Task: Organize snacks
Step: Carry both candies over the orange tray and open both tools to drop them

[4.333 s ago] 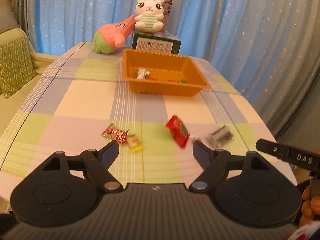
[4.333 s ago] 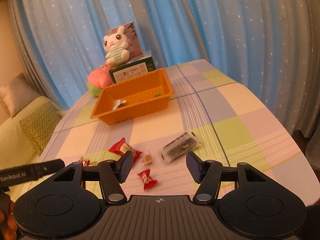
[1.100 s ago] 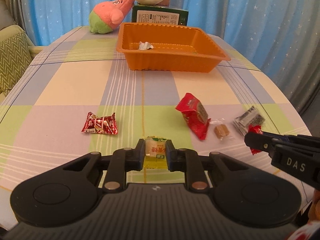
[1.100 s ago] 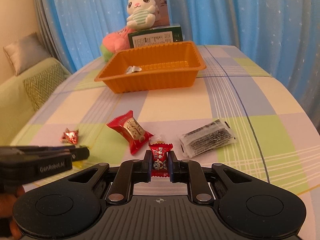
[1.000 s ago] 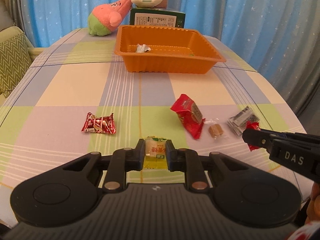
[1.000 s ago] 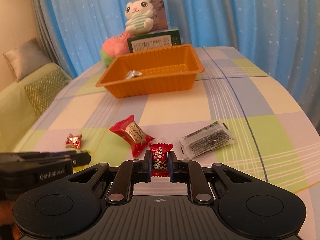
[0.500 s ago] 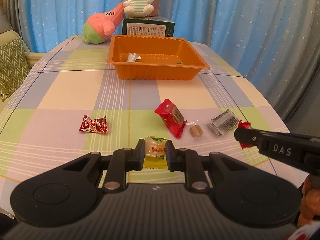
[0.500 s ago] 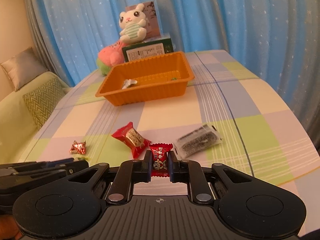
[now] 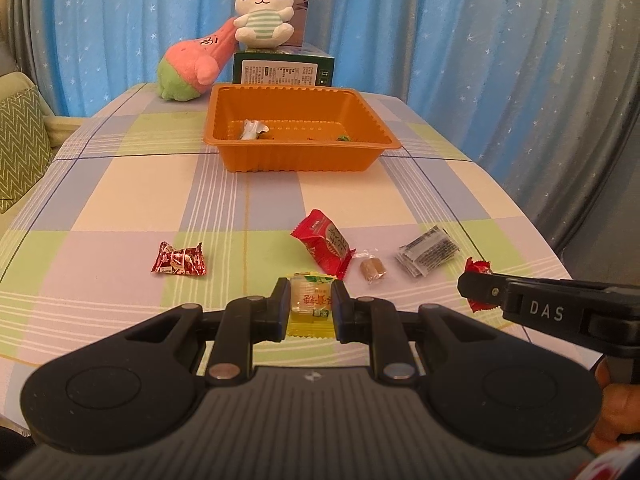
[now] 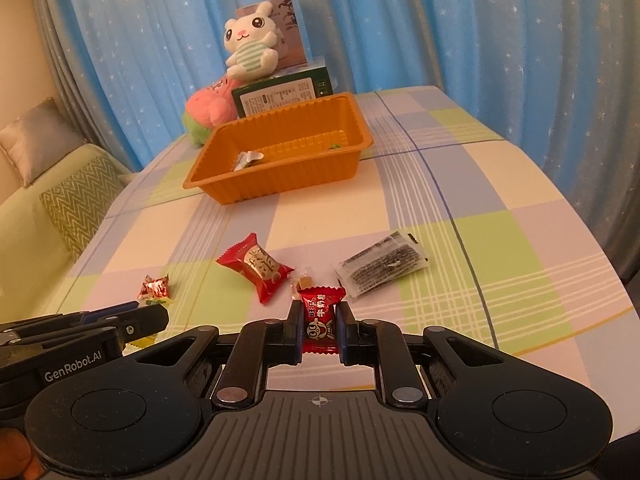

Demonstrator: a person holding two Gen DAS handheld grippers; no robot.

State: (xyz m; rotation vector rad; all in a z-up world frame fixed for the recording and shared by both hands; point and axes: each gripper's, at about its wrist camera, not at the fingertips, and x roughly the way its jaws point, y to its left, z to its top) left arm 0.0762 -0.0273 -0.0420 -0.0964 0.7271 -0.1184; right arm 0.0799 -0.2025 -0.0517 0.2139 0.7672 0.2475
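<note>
Both candies now up off the desk [image 9: 120, 200] — left fingers [image 9: 280, 304] still pinching the yellow candy [image 9: 311, 306], right fingers [image 10: 295, 332] the red candy [image 10: 319, 322].

Both grippers are showing matte black: the left gripper [image 9: 311, 307] silver-riveted, the right gripper [image 10: 319, 330] perhaps blue-padded, lettered "DAS".

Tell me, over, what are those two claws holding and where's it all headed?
Left gripper shut on yellow candy. Right gripper shut on red candy. Orange tray ahead, path clear. Four snacks left on table.
</note>
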